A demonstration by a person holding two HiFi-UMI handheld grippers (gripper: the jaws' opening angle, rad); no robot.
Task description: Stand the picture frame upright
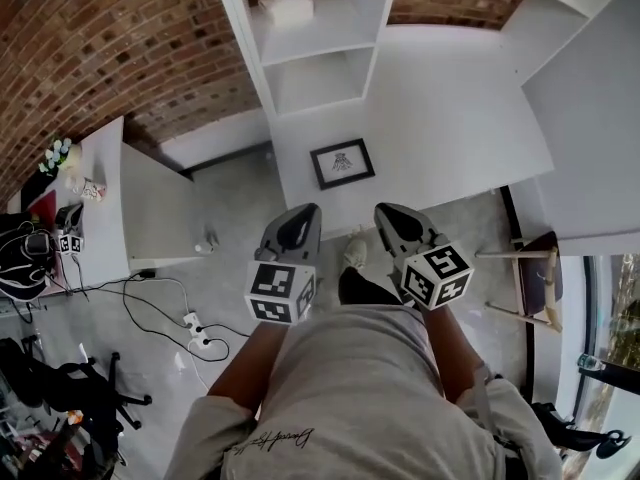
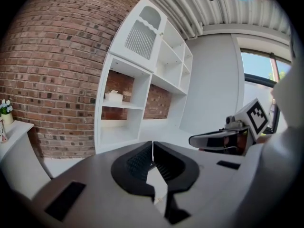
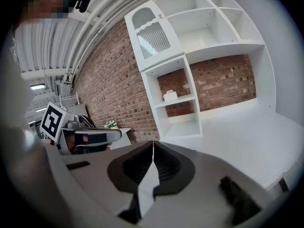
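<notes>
A black picture frame [image 1: 342, 162] with a white mat lies flat on the white desk [image 1: 450, 118], near its front edge. My left gripper [image 1: 303, 211] is shut and empty, short of the desk's edge and a little left of the frame. My right gripper [image 1: 385, 211] is shut too, holding nothing, just right of the frame's line. In the left gripper view the jaws [image 2: 152, 144] meet with nothing between them, and the right gripper [image 2: 223, 137] shows at the side. The right gripper view shows its jaws [image 3: 153, 144] pressed together; the frame is hidden in both gripper views.
A white shelf unit [image 1: 310, 38] stands on the desk's far left, with a small white object [image 1: 285, 6] on its shelf. A lower white table [image 1: 125, 203] with flowers [image 1: 55, 155] is at the left. Cables and a power strip [image 1: 195, 330] lie on the floor. A stool [image 1: 535, 273] stands at the right.
</notes>
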